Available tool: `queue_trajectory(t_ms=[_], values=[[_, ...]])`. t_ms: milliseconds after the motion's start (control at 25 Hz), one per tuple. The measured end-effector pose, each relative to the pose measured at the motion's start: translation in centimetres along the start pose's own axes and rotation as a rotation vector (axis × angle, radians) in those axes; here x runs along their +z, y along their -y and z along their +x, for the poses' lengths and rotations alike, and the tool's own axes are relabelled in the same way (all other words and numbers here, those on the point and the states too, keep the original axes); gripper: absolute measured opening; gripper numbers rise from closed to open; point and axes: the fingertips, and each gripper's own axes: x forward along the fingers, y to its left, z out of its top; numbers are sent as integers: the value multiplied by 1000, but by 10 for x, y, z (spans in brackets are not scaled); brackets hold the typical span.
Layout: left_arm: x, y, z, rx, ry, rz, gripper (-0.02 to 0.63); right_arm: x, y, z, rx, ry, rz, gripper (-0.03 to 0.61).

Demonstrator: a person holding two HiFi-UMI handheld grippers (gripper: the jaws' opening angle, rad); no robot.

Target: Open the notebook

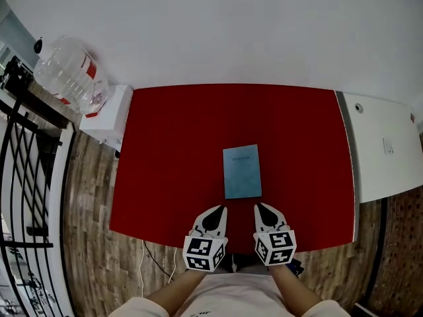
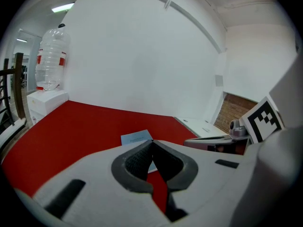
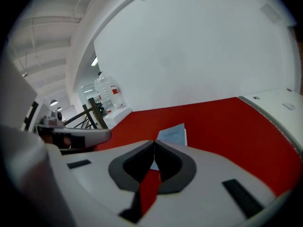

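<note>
A light blue notebook (image 1: 242, 171) lies closed and flat near the middle of the red table (image 1: 172, 150). Both grippers hover side by side over the table's near edge, just short of the notebook. My left gripper (image 1: 220, 209) is shut with its tips touching and nothing held. My right gripper (image 1: 261, 207) is shut too, also empty. In the left gripper view the notebook (image 2: 137, 137) shows just beyond the left gripper (image 2: 151, 142). The right gripper view has the notebook (image 3: 172, 135) ahead of the right gripper (image 3: 154, 142).
A big clear water bottle (image 1: 69, 74) lies on a white cabinet (image 1: 109, 121) at the table's left. A white counter (image 1: 383, 147) adjoins the table on the right. A black metal rail (image 1: 26, 170) stands at the far left over wooden floor.
</note>
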Motion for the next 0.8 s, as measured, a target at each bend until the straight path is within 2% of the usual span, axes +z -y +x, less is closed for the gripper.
queue_trajectory(t_ms=[240, 440, 600, 800], values=[[-14, -18, 28, -9, -12, 0, 6, -19, 30, 33, -77, -26, 9, 6], [-33, -25, 41, -11, -48, -16, 6, -41, 60, 64, -111, -88, 41, 8], [-49, -23, 52, -25, -86, -18, 6, -59, 77, 85, -123, -136, 89, 66], [-58, -27, 59, -23, -109, -40, 6, -85, 83, 109, -105, -209, 137, 84]])
